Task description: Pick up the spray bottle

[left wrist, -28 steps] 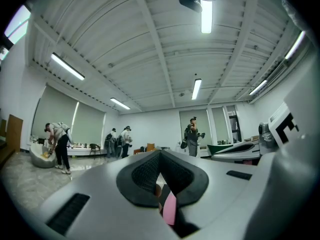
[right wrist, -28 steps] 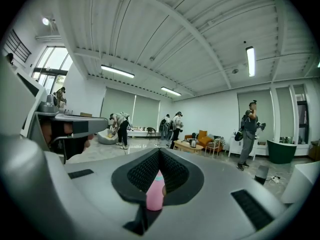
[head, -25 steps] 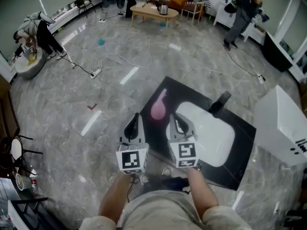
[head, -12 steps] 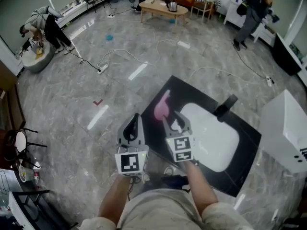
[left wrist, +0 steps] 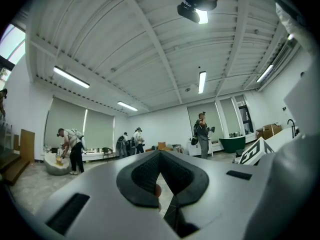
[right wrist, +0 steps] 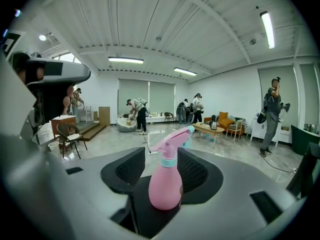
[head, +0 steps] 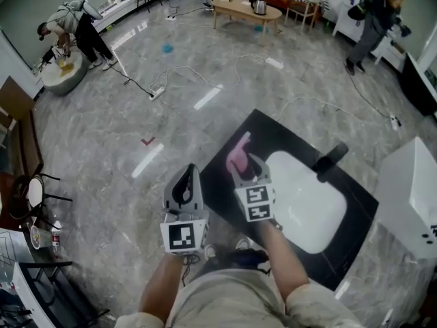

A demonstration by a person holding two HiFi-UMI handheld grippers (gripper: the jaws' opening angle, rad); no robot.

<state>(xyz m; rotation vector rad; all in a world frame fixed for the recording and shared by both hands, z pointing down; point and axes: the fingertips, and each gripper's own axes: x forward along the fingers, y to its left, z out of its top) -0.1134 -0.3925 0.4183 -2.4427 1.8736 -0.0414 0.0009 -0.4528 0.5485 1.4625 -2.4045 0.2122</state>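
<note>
Right claw (head: 247,166) angled downward, jaws opening around spray bottle (right wrist: 165,184), left claw (head: 190,173) level, closed.

1 spray bottle (head: 239,153), 1 white sink (head: 307,207), 1 black countertop (head: 273,132), 1 wooden coffee table (head: 242,9), 1 kettle (head: 259,6).

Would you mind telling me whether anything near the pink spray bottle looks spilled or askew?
Nothing stands out: the spray bottle stands upright on the black mat, with no spill visible. Loose cables trail across the floor beyond.
</note>
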